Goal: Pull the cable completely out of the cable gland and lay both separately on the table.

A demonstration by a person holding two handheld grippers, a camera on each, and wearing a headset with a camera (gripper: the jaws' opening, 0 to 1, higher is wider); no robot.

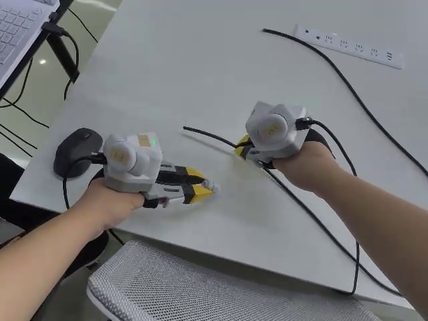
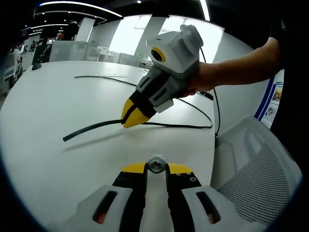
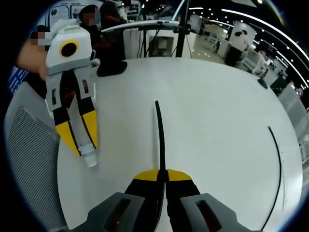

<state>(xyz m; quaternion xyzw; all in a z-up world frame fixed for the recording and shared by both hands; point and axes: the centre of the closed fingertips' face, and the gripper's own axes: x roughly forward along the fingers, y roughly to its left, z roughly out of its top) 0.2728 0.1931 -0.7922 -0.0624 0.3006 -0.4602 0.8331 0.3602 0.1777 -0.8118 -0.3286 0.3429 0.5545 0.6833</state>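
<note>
While the left claw, nearly shut, pinches what looks like the cable gland just above the near worktop, the right claw clamps the freed cable. Dropping either carelessly could let the gland roll off the near edge.

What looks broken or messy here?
Nothing looks broken or spilled. The right gripper pinches the black cable, and the left gripper holds the small cable gland, apart from it, over the white table.
</note>
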